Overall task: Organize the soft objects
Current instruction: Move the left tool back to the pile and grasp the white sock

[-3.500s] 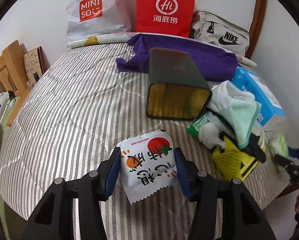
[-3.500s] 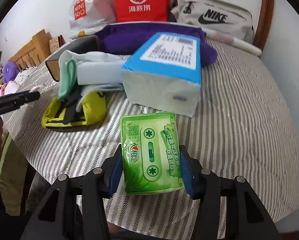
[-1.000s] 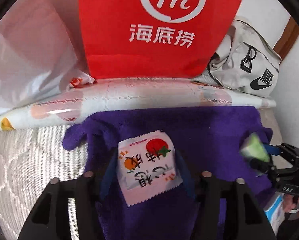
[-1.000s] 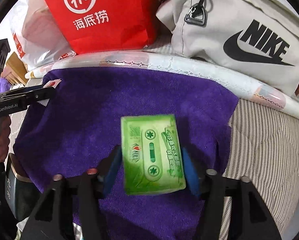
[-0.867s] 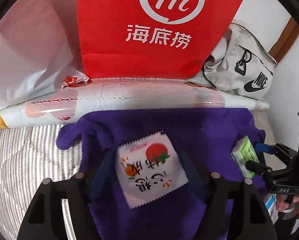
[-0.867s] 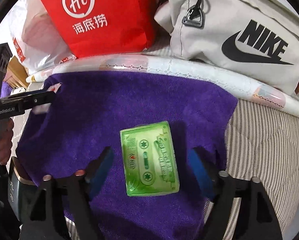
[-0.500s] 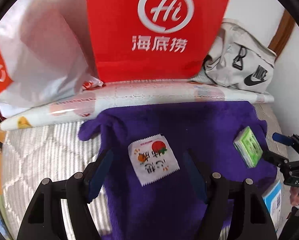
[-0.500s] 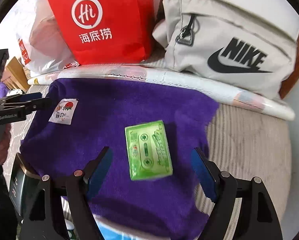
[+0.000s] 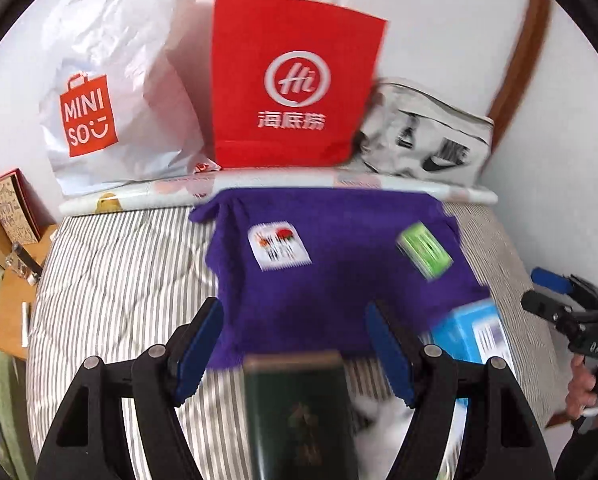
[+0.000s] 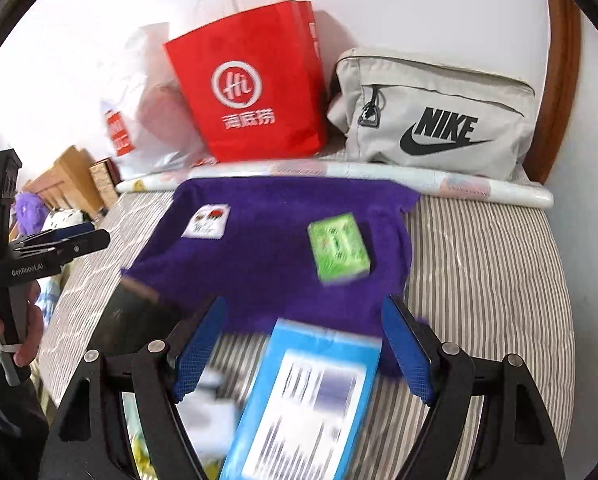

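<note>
A white snack packet (image 9: 279,247) (image 10: 207,221) with red and orange print lies on the purple towel (image 9: 339,292) (image 10: 271,248) at the far end of the striped bed. A green tissue pack (image 9: 424,255) (image 10: 337,247) lies on the towel further right. My left gripper (image 9: 295,354) is open and empty, raised well back from the packet. Under it stands a dark green box (image 9: 299,408). My right gripper (image 10: 303,348) is open and empty too, back from the green pack. A blue tissue box (image 10: 307,396) (image 9: 473,336) lies between its fingers, lower down on the bed.
A red paper bag (image 9: 295,84), a white Miniso bag (image 9: 111,92) and a grey Nike bag (image 10: 439,116) lean on the wall behind the towel. A rolled printed mat (image 10: 339,178) runs along the towel's far edge. Wooden furniture (image 9: 7,312) stands left of the bed (image 9: 119,280).
Both grippers opened and let go of the packet and the green pack onto the purple towel. Then both pulled back and up, so the dark box and blue box came into view.
</note>
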A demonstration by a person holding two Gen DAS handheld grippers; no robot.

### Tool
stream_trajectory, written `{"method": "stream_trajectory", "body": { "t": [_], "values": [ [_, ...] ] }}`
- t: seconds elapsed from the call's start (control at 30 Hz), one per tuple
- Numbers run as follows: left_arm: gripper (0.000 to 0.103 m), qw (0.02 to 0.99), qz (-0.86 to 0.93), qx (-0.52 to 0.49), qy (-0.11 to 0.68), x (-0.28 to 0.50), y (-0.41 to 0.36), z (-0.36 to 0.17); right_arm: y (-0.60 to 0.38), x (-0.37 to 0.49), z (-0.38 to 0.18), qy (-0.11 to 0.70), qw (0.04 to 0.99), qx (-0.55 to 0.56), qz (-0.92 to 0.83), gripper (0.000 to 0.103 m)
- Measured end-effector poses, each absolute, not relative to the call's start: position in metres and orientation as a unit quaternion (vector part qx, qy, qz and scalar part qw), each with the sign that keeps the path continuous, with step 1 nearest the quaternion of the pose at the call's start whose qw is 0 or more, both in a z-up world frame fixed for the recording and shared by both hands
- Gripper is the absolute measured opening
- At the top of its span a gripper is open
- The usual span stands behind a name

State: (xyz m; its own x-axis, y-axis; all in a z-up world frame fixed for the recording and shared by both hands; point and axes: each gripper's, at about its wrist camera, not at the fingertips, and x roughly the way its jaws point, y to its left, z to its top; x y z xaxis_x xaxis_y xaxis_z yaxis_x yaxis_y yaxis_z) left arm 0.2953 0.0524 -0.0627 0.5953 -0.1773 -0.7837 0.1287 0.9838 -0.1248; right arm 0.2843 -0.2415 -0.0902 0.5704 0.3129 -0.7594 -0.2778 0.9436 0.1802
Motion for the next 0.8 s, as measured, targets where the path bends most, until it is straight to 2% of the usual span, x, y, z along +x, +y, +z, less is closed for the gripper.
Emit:
{"method": "stream_trajectory", "body": {
  "t": [0.23,0.47,0.8],
  "values": [
    [0.072,0.888,-0.097,-0.037,0.448,0.23,0.045,-0.066,-0.242,0.224,-0.1,0.451,0.877,0.016,0.168,0.08],
    [0.072,0.869,-0.113,-0.047,0.48,0.188,0.035,-0.102,-0.243,0.177,-0.12,0.461,0.871,0.031,0.166,0.08],
    [0.071,0.87,-0.106,-0.013,0.481,0.158,0.027,-0.15,-0.245,0.132,-0.138,0.455,0.874,0.048,0.165,0.08]
  ]
}}
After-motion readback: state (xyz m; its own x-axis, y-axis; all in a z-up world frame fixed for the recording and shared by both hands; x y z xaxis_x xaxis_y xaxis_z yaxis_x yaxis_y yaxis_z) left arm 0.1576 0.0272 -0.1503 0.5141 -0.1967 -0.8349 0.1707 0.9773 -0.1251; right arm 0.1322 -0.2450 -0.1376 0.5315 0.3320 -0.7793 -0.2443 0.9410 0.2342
